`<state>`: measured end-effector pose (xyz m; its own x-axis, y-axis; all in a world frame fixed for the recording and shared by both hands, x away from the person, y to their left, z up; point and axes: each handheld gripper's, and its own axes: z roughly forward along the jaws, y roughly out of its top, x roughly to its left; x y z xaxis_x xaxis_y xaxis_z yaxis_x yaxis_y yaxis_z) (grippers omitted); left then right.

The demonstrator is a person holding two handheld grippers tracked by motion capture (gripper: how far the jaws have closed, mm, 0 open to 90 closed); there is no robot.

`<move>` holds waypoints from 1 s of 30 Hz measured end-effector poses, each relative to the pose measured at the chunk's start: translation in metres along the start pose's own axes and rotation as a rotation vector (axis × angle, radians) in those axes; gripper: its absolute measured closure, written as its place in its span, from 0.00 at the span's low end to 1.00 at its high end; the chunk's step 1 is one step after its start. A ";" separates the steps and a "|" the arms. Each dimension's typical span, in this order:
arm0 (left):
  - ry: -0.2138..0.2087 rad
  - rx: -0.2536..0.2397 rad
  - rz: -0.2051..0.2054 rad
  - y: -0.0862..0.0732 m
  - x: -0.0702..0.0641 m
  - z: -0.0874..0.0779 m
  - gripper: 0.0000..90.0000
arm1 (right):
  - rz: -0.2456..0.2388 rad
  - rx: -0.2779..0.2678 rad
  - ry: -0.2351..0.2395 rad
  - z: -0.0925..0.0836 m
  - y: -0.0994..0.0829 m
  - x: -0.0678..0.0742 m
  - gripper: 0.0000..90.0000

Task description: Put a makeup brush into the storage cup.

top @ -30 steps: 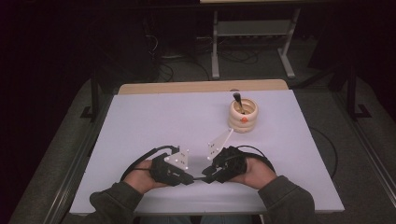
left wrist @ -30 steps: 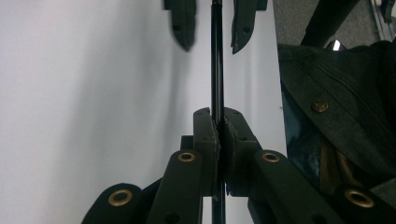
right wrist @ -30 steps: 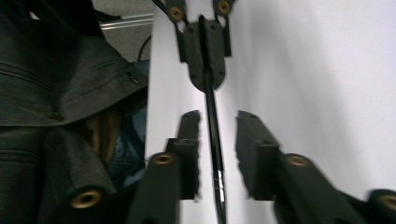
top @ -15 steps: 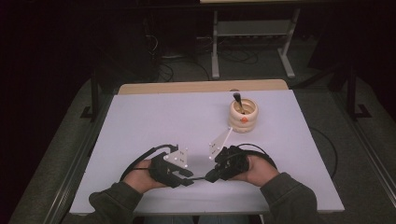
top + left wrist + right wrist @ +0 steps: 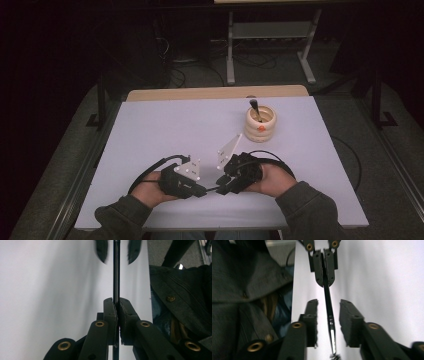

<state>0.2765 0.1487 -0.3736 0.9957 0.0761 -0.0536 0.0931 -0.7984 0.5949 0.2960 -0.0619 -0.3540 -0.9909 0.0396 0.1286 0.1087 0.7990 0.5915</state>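
A thin black brush [image 5: 331, 325] with a silver ferrule lies level between my two grippers, which face each other near the table's front edge. My left gripper [image 5: 116, 302] is shut on the brush handle [image 5: 116, 277], having just closed on it. My right gripper [image 5: 329, 305] is open. Its jaws have just been opening and stand on either side of the ferrule end without touching it. In the high view the left gripper [image 5: 202, 191] and right gripper [image 5: 220, 189] meet tip to tip.
A round wooden pot [image 5: 260, 122] with another dark brush [image 5: 255, 107] standing in it sits at the back right of the white table [image 5: 175, 130]. The person's dark sleeves and jacket [image 5: 180, 297] are close behind the grippers. Cables loop beside both hands.
Both hands stay almost in the same place at the front of the table. The grippers remain tip to tip with the brush between them.
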 end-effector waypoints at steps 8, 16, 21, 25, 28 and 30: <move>-0.007 -0.019 0.006 -0.002 -0.001 0.001 0.95 | 0.020 -0.018 0.027 0.001 -0.007 -0.002 0.91; -0.022 -0.003 -0.013 0.001 0.000 0.003 0.83 | -0.012 0.071 0.049 0.005 0.002 -0.003 0.94; -0.025 0.011 0.001 0.003 -0.004 0.005 0.94 | -0.039 0.100 0.044 0.004 0.011 -0.002 0.94; 0.007 -0.010 -0.011 0.002 -0.002 0.001 0.95 | -0.022 0.035 0.001 -0.002 0.011 0.000 0.79; 0.031 -0.035 -0.016 0.000 0.000 -0.004 0.95 | 0.050 -0.066 -0.017 -0.008 0.001 -0.005 0.63; 0.044 -0.066 -0.048 -0.003 0.000 -0.007 0.95 | 0.094 -0.155 -0.033 -0.013 -0.009 -0.006 0.58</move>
<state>0.2762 0.1551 -0.3700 0.9889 0.1401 -0.0490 0.1385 -0.7522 0.6442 0.3018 -0.0775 -0.3499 -0.9775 0.1320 0.1642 0.2096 0.6889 0.6939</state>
